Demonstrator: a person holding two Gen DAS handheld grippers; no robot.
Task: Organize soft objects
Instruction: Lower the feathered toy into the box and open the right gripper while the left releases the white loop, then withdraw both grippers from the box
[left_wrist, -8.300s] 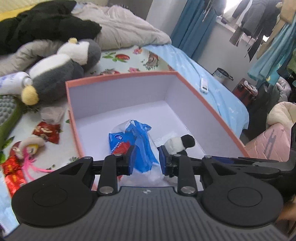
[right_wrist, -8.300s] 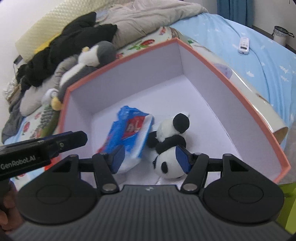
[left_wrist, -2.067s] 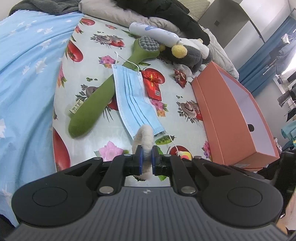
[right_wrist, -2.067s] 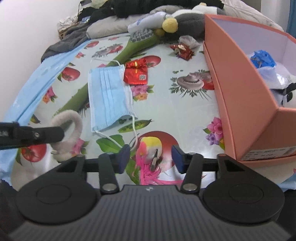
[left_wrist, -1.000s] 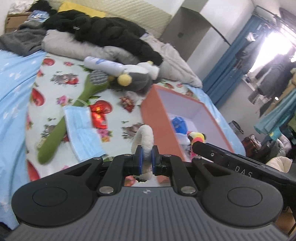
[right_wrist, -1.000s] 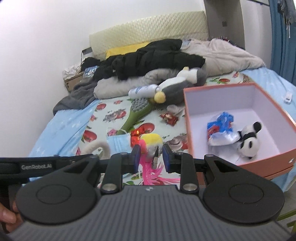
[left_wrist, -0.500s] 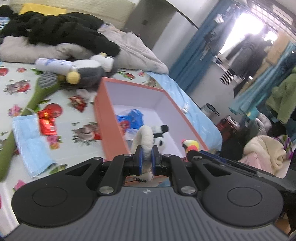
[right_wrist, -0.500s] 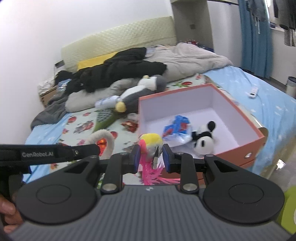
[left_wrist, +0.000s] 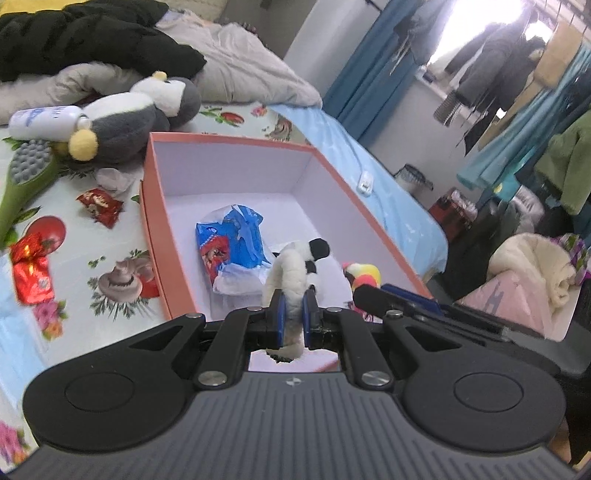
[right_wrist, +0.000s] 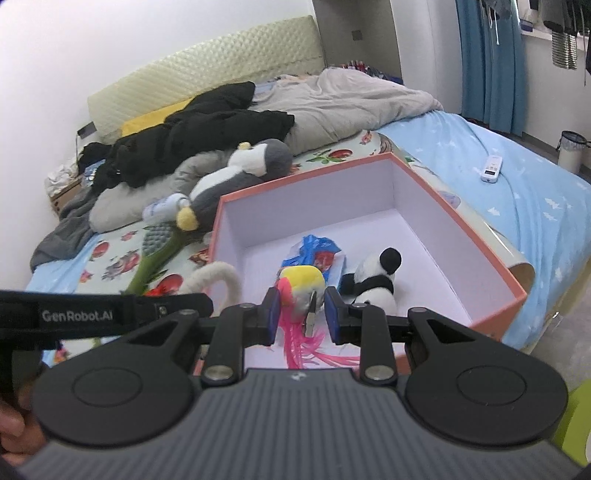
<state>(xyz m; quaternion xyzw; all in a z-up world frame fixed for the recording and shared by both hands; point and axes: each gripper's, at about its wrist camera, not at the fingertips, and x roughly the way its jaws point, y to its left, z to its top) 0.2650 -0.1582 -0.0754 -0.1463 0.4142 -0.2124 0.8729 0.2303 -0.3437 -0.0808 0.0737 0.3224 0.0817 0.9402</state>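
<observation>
An orange box (left_wrist: 236, 142) (right_wrist: 480, 236) with a pale lilac inside lies on the bed. In it are a blue tissue pack (left_wrist: 231, 245) (right_wrist: 314, 254) and a small panda plush (right_wrist: 373, 280) (left_wrist: 319, 249). My left gripper (left_wrist: 293, 317) is shut on a cream fluffy ring (left_wrist: 288, 284) (right_wrist: 218, 280), held over the box's near end. My right gripper (right_wrist: 301, 314) is shut on a yellow-and-pink feathered toy (right_wrist: 303, 291) (left_wrist: 364, 275), also above the box's near edge. The ring hides most of the panda in the left wrist view.
A grey-and-white penguin plush (left_wrist: 129, 118) (right_wrist: 236, 177), a white bottle (left_wrist: 44, 118), a green massage brush (left_wrist: 26, 177) (right_wrist: 159, 251) and red packets (left_wrist: 31, 266) lie left of the box. Black clothing (right_wrist: 199, 129) and a grey quilt (right_wrist: 340, 103) lie behind. A remote (right_wrist: 491, 168) lies on the blue sheet.
Both grippers have swung right from over the flowered sheet to above the orange box's near end, each still carrying its toy. The box now fills the middle of both views.
</observation>
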